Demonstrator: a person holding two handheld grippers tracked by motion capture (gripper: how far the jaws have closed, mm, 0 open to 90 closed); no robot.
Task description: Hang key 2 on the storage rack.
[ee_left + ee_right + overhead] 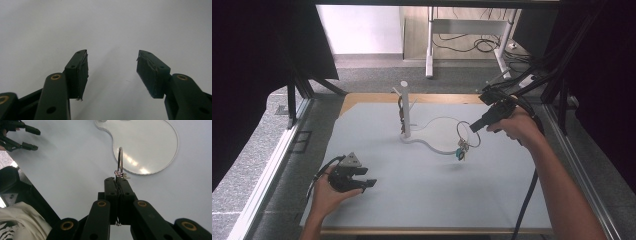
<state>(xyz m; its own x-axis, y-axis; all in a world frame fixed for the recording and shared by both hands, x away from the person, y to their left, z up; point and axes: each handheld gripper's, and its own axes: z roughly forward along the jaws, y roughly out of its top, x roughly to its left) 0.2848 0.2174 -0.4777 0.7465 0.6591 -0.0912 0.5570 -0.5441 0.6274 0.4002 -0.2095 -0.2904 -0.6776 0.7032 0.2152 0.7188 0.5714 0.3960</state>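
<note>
Right gripper point(475, 126) pinches the key ring point(467, 136) tight, keys dangling above the mat beside the white peg stand point(405, 111); left gripper point(371, 183) idles with jaws apart and empty; best to keep the ring upright and thread it squarely over a peg.

Left idle low, right raised with jaws clamped.
Left gripper point(368, 181) sits near the worktop's front-left corner in the left hand point(328, 194), jaws well apart, nothing between the pads point(82, 72). Right gripper point(474, 126) is held up on an outstretched forearm, pointing down-left, jaws pressed together on a key ring point(120, 160).
</note>
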